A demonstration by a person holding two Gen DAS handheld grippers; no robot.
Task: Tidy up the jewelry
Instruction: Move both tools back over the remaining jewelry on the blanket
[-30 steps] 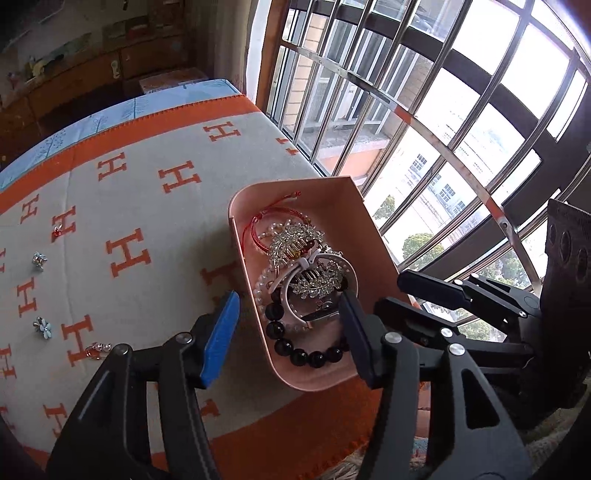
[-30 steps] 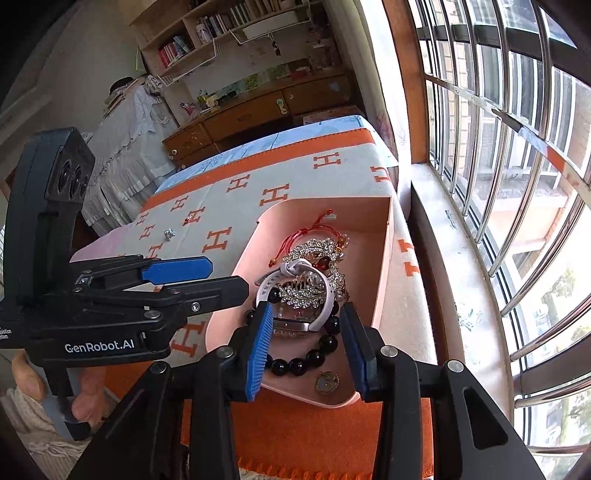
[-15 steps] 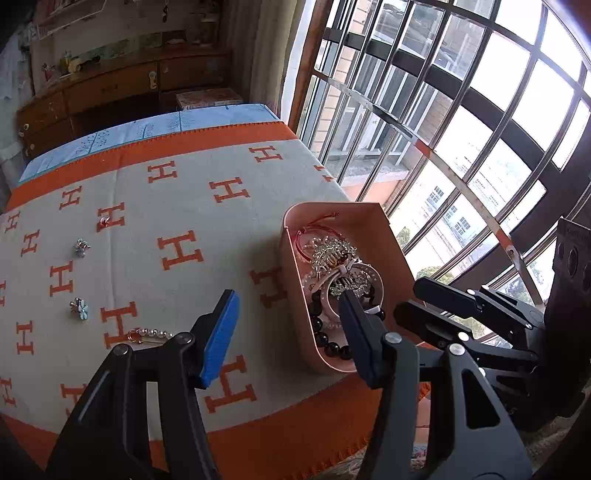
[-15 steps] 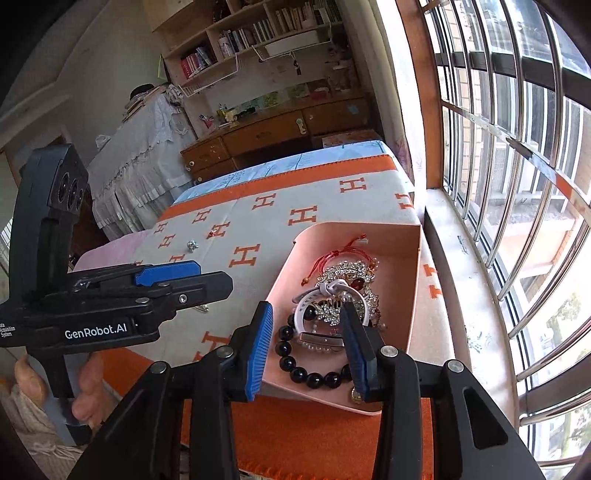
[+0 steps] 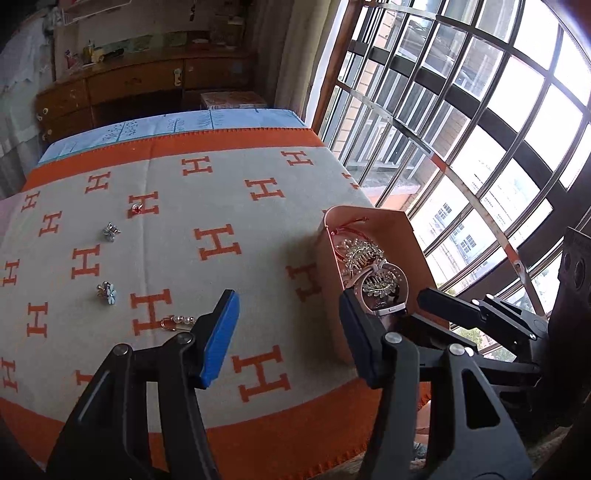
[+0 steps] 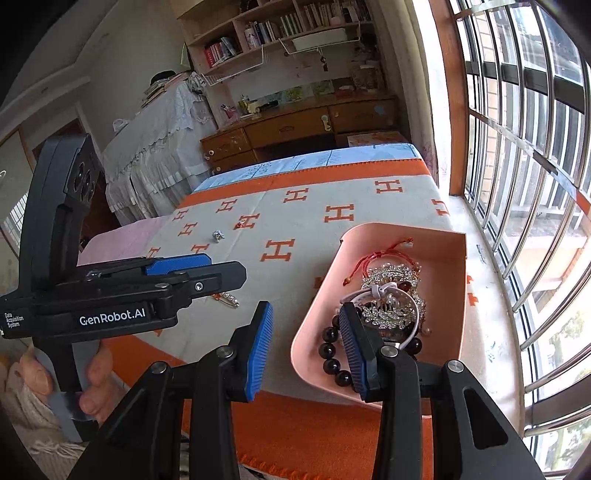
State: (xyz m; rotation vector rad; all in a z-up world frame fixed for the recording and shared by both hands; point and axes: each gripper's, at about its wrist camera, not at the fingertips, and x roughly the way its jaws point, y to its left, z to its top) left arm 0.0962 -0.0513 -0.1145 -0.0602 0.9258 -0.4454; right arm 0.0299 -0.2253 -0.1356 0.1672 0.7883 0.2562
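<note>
Jewelry lies in two groups on a blanket (image 5: 229,192) of grey cloth with orange H marks and an orange border. Group one fills a pink tray (image 6: 436,254) near the window-side edge: a red cord bracelet (image 6: 373,260), rhinestone hair combs (image 6: 391,275), a white watch (image 6: 384,295) and a black bead bracelet (image 6: 330,350) are heaped together, touching and overlapping. Group two is loose on the cloth, well apart from the tray — a small red piece (image 5: 136,209), a silver flower piece (image 5: 110,232), a pale blue flower piece (image 5: 108,291) and a pearl clip (image 5: 179,320).

Left gripper (image 5: 288,332): jaws spread wide, nothing between the blue pads; it hangs above the near part of the blanket, between the pearl clip and the tray. Its left finger tip overlaps the end of the pearl clip in the left wrist view; whether they touch cannot be told.

Right gripper (image 6: 306,350): jaws likewise released and empty — the left pad is over bare cloth just beside the tray's near corner, the right pad in front of the black bead bracelet and the watch. Contact with either cannot be told. In the right wrist view the left gripper appears from the side, marked "GenRobot.AI", held by a hand (image 6: 92,384) at the lower left.

A barred window (image 6: 535,184) runs along the tray's side of the blanket; a wooden dresser (image 6: 303,125) and bookshelves (image 6: 280,26) stand beyond the far end.
</note>
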